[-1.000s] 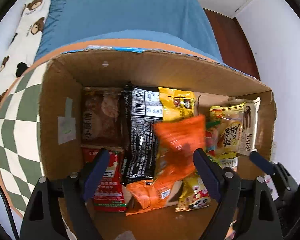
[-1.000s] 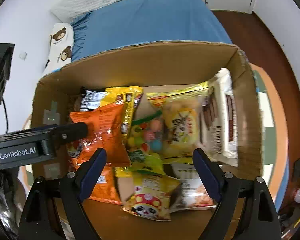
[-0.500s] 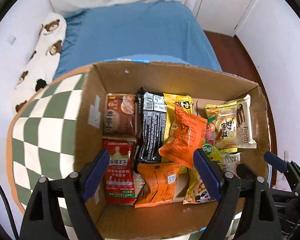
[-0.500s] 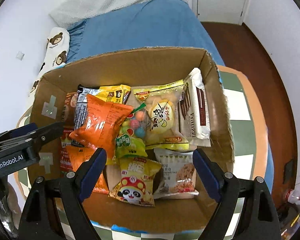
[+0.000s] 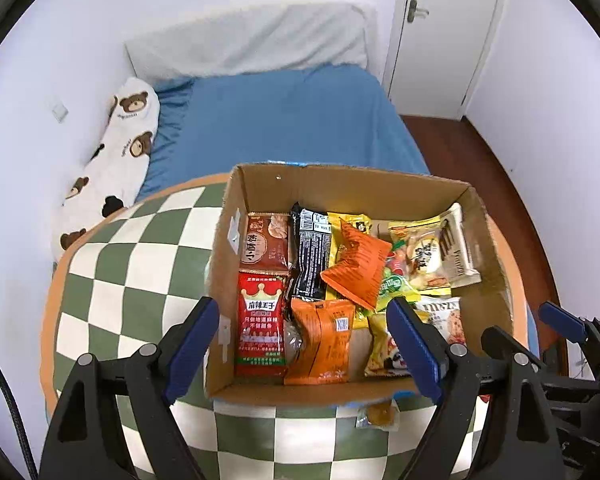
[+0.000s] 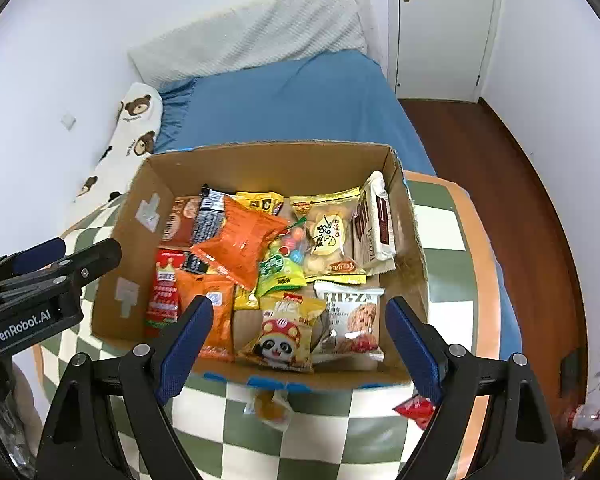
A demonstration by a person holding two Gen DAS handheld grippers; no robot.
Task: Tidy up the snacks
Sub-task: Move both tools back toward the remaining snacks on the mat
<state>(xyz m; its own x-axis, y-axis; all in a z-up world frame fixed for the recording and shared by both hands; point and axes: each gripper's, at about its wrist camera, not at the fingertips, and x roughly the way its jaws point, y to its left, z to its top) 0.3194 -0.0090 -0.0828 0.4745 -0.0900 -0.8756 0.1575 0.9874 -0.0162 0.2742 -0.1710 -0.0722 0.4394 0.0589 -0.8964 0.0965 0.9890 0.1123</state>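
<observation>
Nearest the cameras, the left gripper (image 5: 302, 344) and the right gripper (image 6: 298, 344) are both hanging with jaws spread wide and nothing between them, pointing down over the near edge of the green-and-white checkered desk (image 5: 132, 264). On that near edge, just outside the box, a small clear-wrapped candy (image 6: 270, 406) is lying, and a small red packet (image 6: 416, 406) is sitting toward the near right corner. Just beyond, the cardboard box (image 5: 496, 264) is standing on the desk, filled with snacks. A panda packet (image 6: 280, 338) and a cookie packet (image 6: 352, 318) are lying against its near wall. A red crown packet (image 5: 260, 324) is lying along its left side. A puffed orange packet (image 5: 358, 266) is resting on top of the others in the middle. A white wafer packet (image 6: 376, 220) is leaning at the far right. Past the desk's far edge, a blue bed (image 5: 284, 120) is stretching away, with a bear-print pillow (image 5: 120, 144) lying against the wall.
</observation>
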